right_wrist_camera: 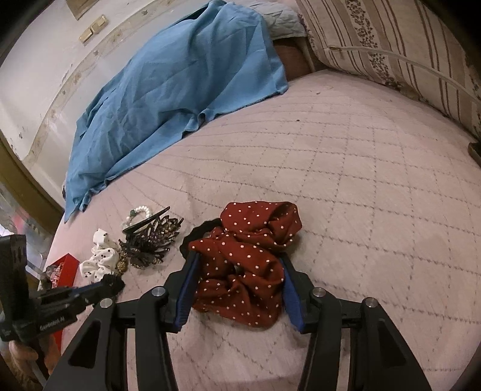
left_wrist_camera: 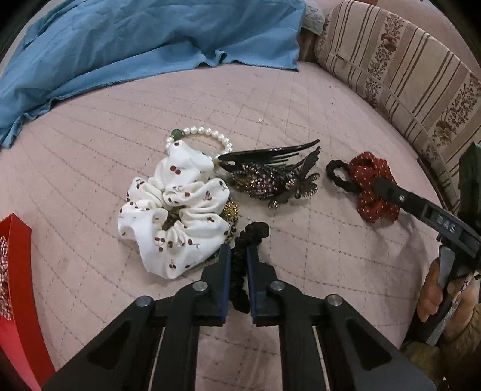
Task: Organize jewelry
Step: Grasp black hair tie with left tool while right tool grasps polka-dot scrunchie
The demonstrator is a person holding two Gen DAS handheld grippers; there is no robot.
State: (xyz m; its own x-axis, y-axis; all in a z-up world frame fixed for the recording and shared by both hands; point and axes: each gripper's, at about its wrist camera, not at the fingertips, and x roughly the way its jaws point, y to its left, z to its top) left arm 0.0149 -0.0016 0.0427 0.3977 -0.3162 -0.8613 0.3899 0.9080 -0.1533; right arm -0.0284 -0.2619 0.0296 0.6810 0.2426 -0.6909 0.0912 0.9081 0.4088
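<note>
Pink quilted bedding covered the bed, with a blue cloth crumpled along its far edge toward a stained white wall, and a striped floral cushion propped at the far right corner.

From the left wrist view, the left gripper had its jaws pressed together on a thin black scrunchie, near the bed's front edge. Just beyond lay a white cherry-print scrunchie, a pearl bracelet with a green bead half under it, and a dark rhinestone hair claw beside that. A red box stood at the left edge, gingham fabric showing inside. This view also showed a hand gripping the right tool's handle.

Only the right wrist view showed the right gripper clearly: its blue pads sat on either side of a red polka-dot scrunchie, touching the fabric's edges, though I could not tell whether they truly squeezed it. A black hair tie peeked out behind it. Two light switches sat on the wall.
</note>
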